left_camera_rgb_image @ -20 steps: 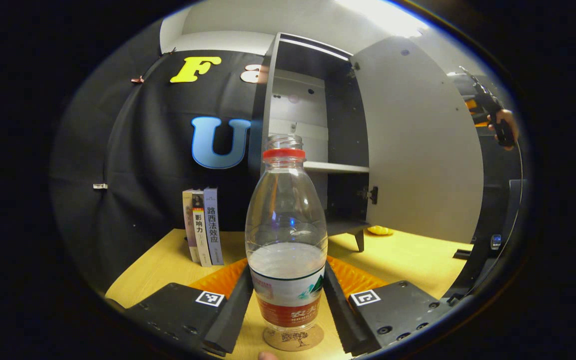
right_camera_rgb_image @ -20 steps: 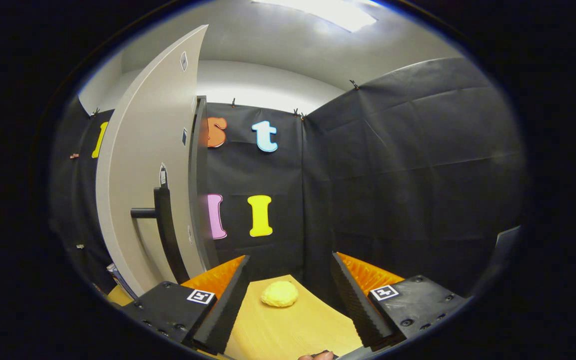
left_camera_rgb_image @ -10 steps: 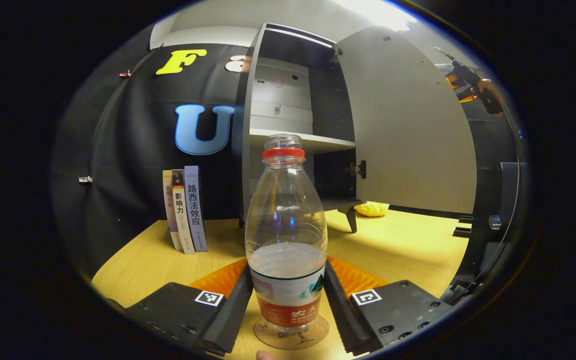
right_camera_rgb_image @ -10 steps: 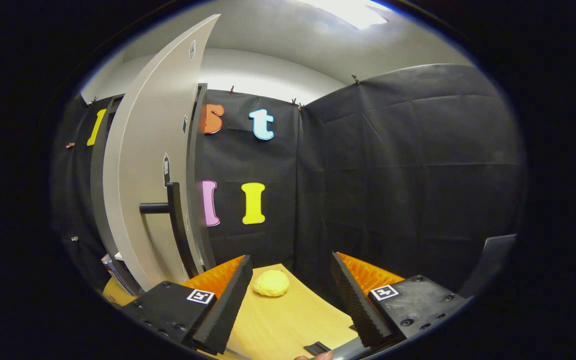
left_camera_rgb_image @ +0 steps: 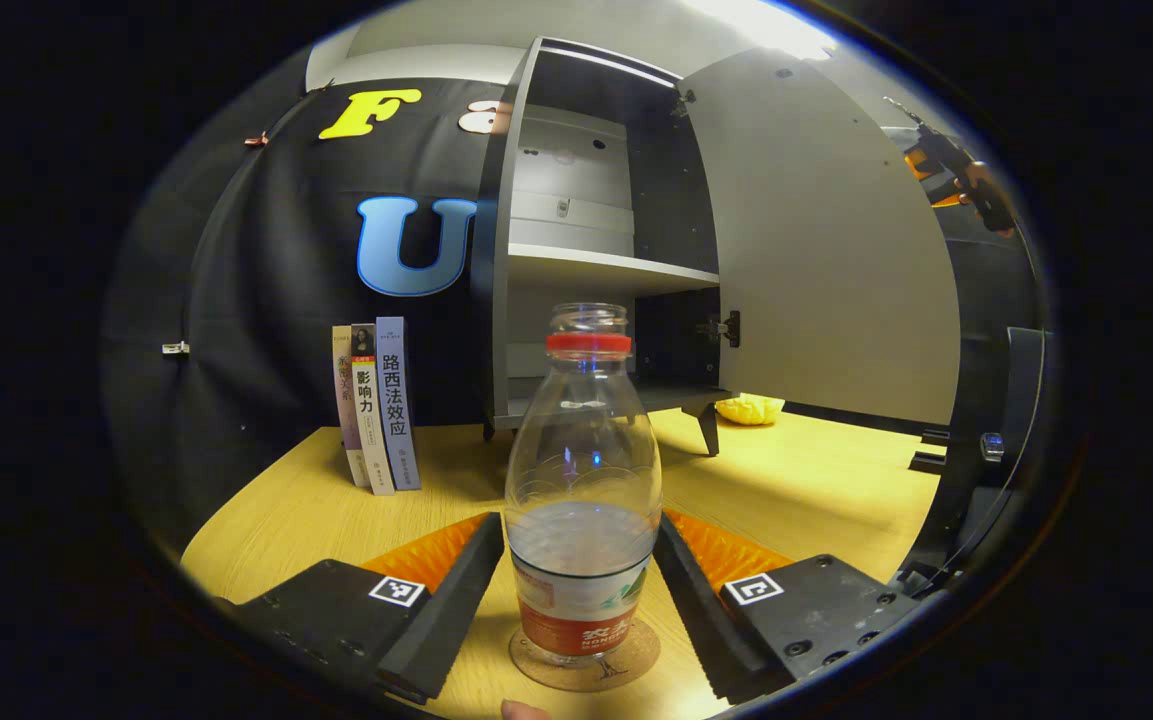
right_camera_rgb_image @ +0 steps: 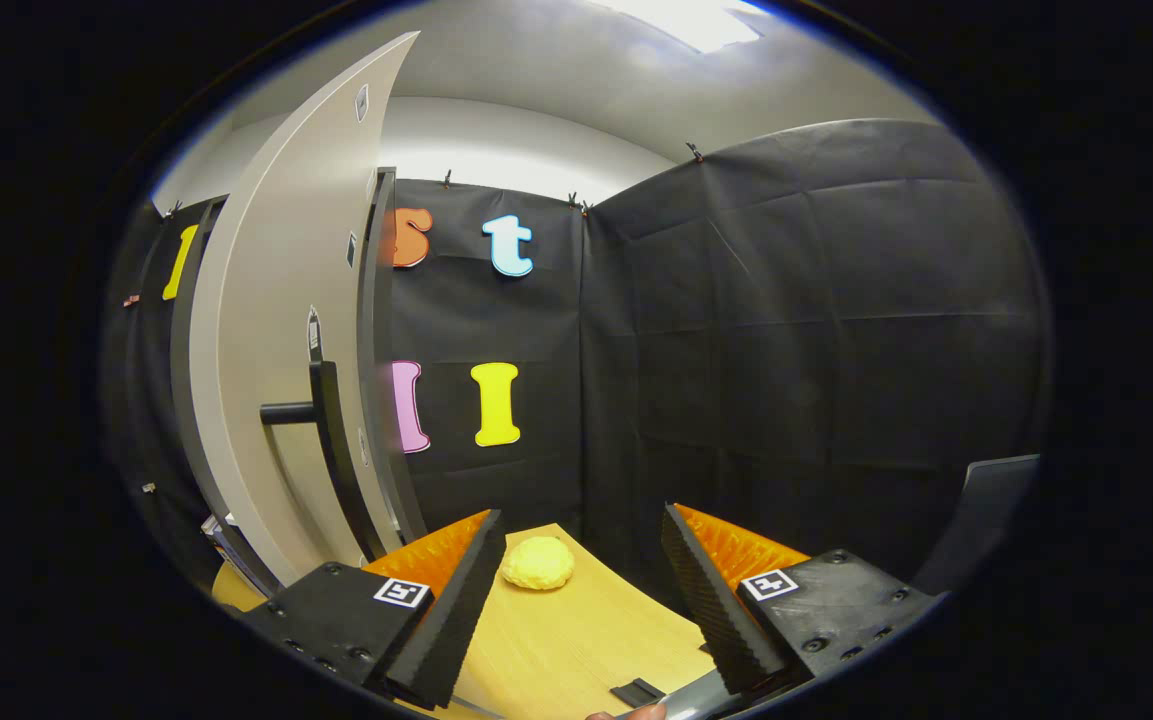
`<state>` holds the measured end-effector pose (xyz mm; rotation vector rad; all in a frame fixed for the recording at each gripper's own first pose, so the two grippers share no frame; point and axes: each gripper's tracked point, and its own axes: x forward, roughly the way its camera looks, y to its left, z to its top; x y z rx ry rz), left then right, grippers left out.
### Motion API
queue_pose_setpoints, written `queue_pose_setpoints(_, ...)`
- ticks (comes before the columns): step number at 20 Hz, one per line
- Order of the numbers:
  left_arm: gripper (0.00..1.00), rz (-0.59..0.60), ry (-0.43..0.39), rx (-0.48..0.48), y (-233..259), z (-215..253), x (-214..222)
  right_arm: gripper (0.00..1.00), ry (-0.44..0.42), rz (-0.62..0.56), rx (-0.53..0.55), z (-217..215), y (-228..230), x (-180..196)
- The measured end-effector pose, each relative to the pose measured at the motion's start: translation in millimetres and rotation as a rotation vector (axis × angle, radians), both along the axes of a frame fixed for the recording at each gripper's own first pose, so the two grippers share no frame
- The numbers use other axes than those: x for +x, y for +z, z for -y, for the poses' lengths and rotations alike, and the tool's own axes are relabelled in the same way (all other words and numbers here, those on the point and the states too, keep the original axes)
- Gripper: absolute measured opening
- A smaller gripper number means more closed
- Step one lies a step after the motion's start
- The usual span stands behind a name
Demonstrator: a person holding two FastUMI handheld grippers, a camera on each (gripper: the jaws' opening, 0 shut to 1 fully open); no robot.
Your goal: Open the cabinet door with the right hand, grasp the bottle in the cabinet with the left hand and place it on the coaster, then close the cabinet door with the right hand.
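Bottle: clear plastic bottle with red collar [left_camera_rgb_image: 584,470] upright on round cork coaster [left_camera_rgb_image: 586,655], 6 o'clock
Left gripper [left_camera_rgb_image: 570,590]: fingers flank bottle, contact unclear
Right gripper [right_camera_rgb_image: 581,590]: wide apart, empty
Door: grey cabinet door [left_camera_rgb_image: 826,250] open, handle side hidden

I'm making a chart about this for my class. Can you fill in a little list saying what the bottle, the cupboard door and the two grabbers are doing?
bottle: water bottle, capless, part full, standing upright on the coaster
left gripper: open, a finger on each side of the bottle with small gaps
right gripper: open, holding nothing
cabinet door: swung open, its handle unheld
cabinet: shelves bare
also on the table: three books, a yellow lump
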<state>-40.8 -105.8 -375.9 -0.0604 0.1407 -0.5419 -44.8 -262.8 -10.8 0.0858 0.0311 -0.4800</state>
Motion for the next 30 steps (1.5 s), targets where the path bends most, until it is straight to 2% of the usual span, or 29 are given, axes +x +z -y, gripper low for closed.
queue_pose_setpoints(2,0.93,-0.023,0.016,0.021,-1.4,-5.4,-4.5,0.97,0.005,0.009,0.016,-0.1,-1.0,1.1)
queue_pose_setpoints(4,0.93,-0.032,0.074,0.050,2.9,-21.6,-9.7,0.97,0.014,0.011,0.022,1.3,-2.3,1.0)
queue_pose_setpoints(7,0.94,-0.005,0.120,0.057,34.4,-31.9,-23.9,0.97,0.023,0.005,-0.016,8.5,-2.2,1.0)
queue_pose_setpoints(12,0.94,-0.007,0.219,-0.001,110.7,-34.2,-35.9,0.97,0.092,0.008,-0.023,12.5,-2.9,18.9)
queue_pose_setpoints(17,0.93,0.081,0.293,0.037,208.2,-23.0,-39.7,0.97,0.136,0.026,0.016,20.4,-1.4,34.5)
queue_pose_setpoints(20,0.93,0.084,0.351,0.045,256.0,-9.3,-35.2,0.97,0.200,-0.004,-0.035,13.1,-5.7,42.2)
queue_pose_setpoints(22,0.94,0.077,0.380,0.034,288.0,2.3,-33.1,0.97,0.241,0.010,-0.010,6.6,-2.2,44.6)
queue_pose_setpoints(27,0.93,0.020,0.485,-0.002,345.7,9.1,-22.1,0.98,0.315,0.032,0.069,-8.8,3.9,48.0)
queue_pose_setpoints(28,0.92,0.017,0.499,-0.003,353.3,8.4,-18.8,1.00,0.333,0.032,0.069,-12.7,3.9,48.6)
queue_pose_setpoints(30,0.94,0.020,0.509,-0.005,368.0,11.1,-15.1,0.98,0.360,0.023,0.048,-20.3,3.6,49.6)
